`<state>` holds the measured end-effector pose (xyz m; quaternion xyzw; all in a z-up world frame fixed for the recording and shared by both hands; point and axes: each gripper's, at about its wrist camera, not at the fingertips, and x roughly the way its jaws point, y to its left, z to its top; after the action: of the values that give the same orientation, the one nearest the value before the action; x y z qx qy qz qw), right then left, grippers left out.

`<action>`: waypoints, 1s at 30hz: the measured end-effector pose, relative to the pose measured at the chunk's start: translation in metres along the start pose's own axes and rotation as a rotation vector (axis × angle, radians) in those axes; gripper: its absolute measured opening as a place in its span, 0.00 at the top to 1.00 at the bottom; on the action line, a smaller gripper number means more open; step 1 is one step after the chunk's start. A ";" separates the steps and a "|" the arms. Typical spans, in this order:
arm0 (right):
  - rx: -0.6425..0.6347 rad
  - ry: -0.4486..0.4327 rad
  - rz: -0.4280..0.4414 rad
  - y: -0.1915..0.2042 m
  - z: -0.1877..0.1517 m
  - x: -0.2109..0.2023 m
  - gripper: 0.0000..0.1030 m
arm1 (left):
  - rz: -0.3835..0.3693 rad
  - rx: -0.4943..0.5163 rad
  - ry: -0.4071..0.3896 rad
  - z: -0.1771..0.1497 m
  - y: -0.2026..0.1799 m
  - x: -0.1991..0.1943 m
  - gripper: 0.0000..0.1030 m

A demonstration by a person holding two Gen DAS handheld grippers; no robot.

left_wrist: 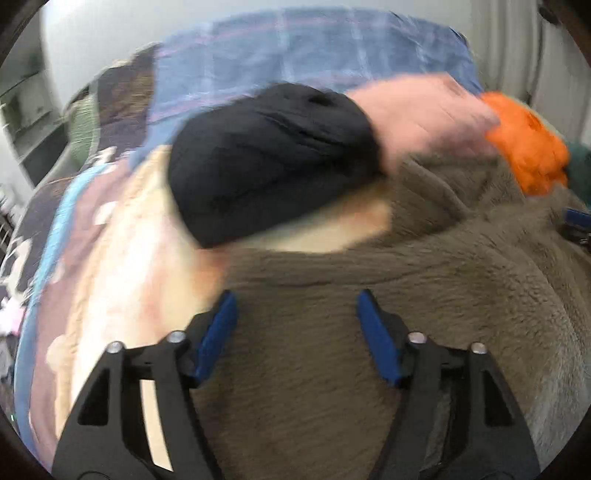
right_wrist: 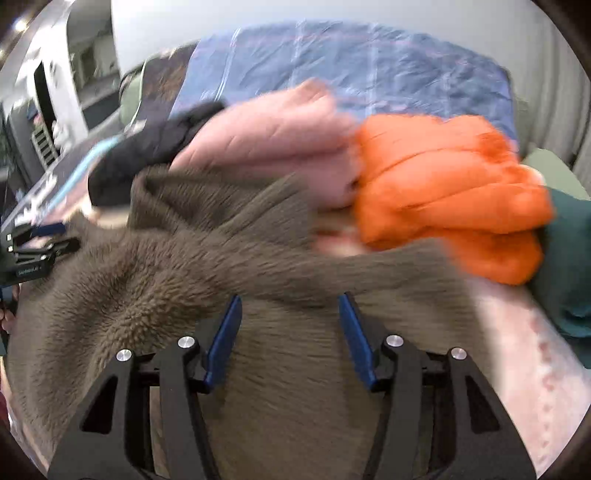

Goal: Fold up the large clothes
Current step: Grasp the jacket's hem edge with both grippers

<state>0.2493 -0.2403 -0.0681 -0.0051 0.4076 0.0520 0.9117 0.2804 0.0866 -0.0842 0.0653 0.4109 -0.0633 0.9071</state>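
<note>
Looking past my fingers, I see a bed covered by a printed blanket in cream, brown and light blue, with a blue plaid sheet bunched at the far end against a pale wall. To the left the room opens onto shelving, too blurred to read.

The brown fleece garment is spread over the blanket and fills the near part of both views. My left gripper hangs over it with its blue pads spread wide, nothing between them, the fleece lying directly beneath and ahead. My right gripper is likewise parted over the same fleece, whose rumpled upper edge lies just beyond the fingertips. Whether either claw touches the pile of the fabric I cannot tell.

Beyond the fleece lie other clothes in a row: a black jacket to the left, a pink padded jacket in the middle, an orange puffer jacket beside it, and a dark green garment at the far right. The pink and orange jackets touch.
</note>
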 end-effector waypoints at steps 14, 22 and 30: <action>0.208 -0.126 0.023 -0.084 0.011 -0.038 0.87 | 0.004 0.046 -0.097 -0.004 -0.001 -0.045 0.89; 0.189 -0.135 -0.024 -0.075 0.036 -0.032 0.81 | 0.139 0.059 -0.063 0.009 0.010 -0.040 0.84; 0.199 0.087 -0.244 -0.085 -0.003 0.048 0.32 | 0.162 0.090 0.031 -0.030 0.006 0.020 0.62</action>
<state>0.2870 -0.3203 -0.1086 0.0334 0.4462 -0.0999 0.8887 0.2722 0.0967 -0.1188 0.1399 0.4150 -0.0070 0.8990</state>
